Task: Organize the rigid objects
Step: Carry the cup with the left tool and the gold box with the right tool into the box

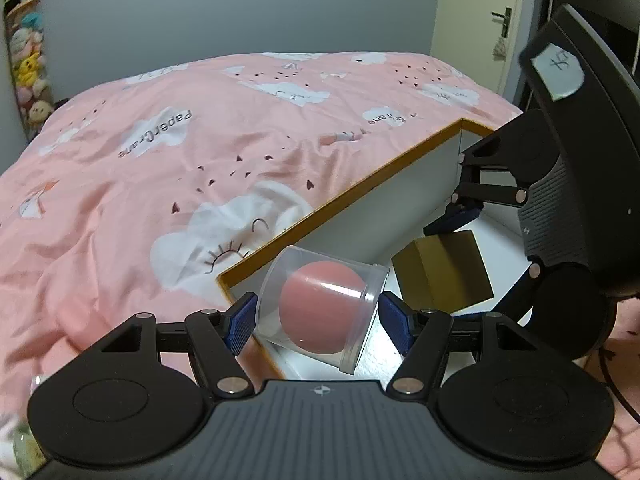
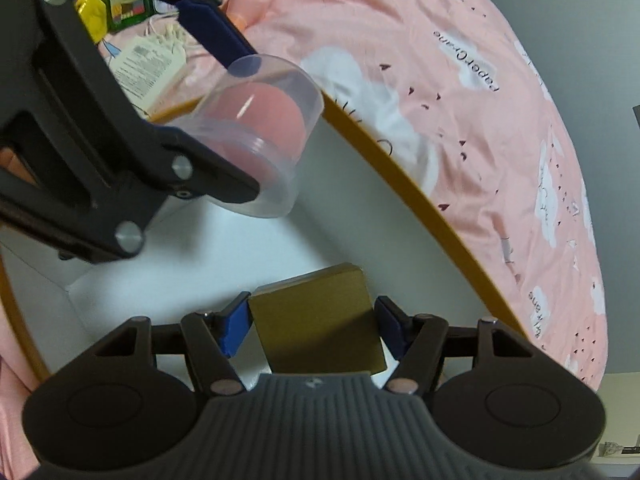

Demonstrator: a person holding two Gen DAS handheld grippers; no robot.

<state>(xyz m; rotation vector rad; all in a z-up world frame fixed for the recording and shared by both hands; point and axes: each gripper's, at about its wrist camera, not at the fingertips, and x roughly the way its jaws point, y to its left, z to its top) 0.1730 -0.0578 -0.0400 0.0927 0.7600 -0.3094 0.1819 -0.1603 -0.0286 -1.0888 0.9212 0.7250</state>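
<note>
My left gripper (image 1: 318,318) is shut on a clear plastic tub with a pink ball inside (image 1: 324,312), held tilted over the near corner of a white box with an orange rim (image 1: 360,184). The tub also shows in the right wrist view (image 2: 256,120), with the left gripper (image 2: 192,92) around it. My right gripper (image 2: 312,330) is shut on a gold-brown block (image 2: 316,324) low inside the box (image 2: 400,168). In the left wrist view the block (image 1: 444,276) sits on the box floor under the right gripper (image 1: 460,220).
The box lies on a bed with a pink cloud-print duvet (image 1: 180,140). Packets and a paper tag (image 2: 140,64) lie on the bed past the box. A shelf of plush toys (image 1: 28,60) stands at the far left, a door (image 1: 480,20) at the far right.
</note>
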